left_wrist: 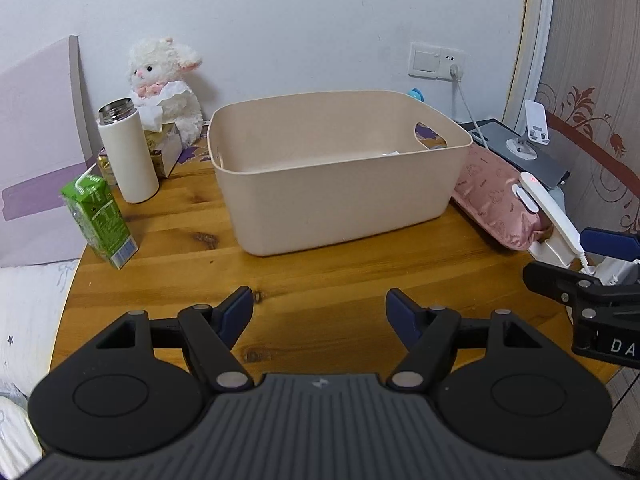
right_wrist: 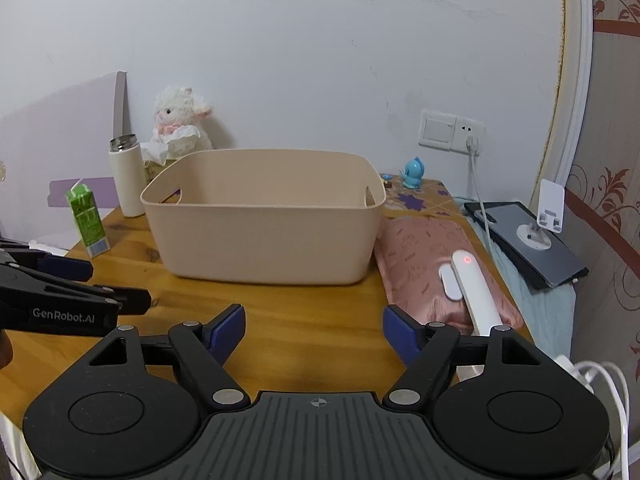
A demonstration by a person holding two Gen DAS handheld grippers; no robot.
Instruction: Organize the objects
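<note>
Two spread grippers, nothing held

Both empty: left gripper (left_wrist: 320, 312) and right gripper (right_wrist: 314, 330), jaws wide apart above wooden table (left_wrist: 320, 272). Beige bin (left_wrist: 336, 168) mid-table; green carton (left_wrist: 100, 220) and white flask (left_wrist: 128, 152) left of it.

table (left_wrist: 304, 280) (wooden) | bin (left_wrist: 336, 176) | flask (left_wrist: 128, 152) | carton (left_wrist: 100, 220) | pink pouch (left_wrist: 496, 200)

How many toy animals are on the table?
2: a white plush lamb against the wall behind the flask, and a small blue figure behind the bin. More may be hidden.
</note>
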